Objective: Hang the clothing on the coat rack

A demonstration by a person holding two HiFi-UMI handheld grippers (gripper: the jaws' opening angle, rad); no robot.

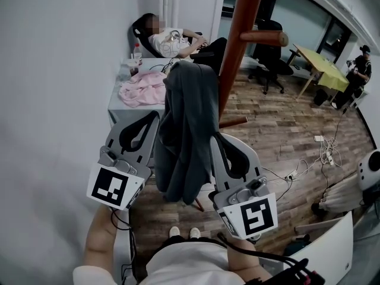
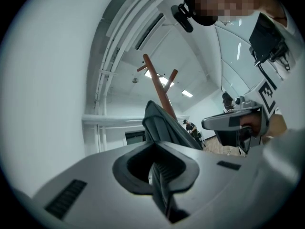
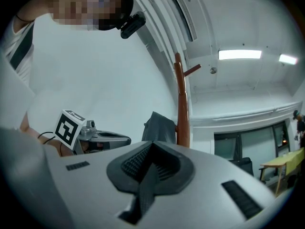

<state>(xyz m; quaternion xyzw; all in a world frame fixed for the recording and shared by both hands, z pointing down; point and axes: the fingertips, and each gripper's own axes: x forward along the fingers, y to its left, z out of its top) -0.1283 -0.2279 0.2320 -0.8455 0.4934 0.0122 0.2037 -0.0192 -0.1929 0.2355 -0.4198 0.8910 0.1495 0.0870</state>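
A dark grey garment (image 1: 187,129) hangs draped over the brown coat rack (image 1: 237,40), covering its lower pole; one bare peg (image 1: 264,38) sticks out to the right above it. My left gripper (image 1: 153,119) is at the garment's left edge, jaws shut, with no cloth visible between them. My right gripper (image 1: 217,139) is at its right edge, also shut and empty. From the left gripper (image 2: 155,162) view, the garment (image 2: 164,125) and rack (image 2: 159,87) rise beyond the closed jaws. The right gripper (image 3: 150,163) view shows the garment (image 3: 159,128) beside the pole (image 3: 181,104).
A grey table (image 1: 116,108) against the white wall carries a pink cloth (image 1: 142,88) and a bottle (image 1: 138,53). A person (image 1: 172,40) reclines behind it. An office chair (image 1: 270,58), a yellow-green table (image 1: 323,67) and floor cables (image 1: 309,159) lie to the right.
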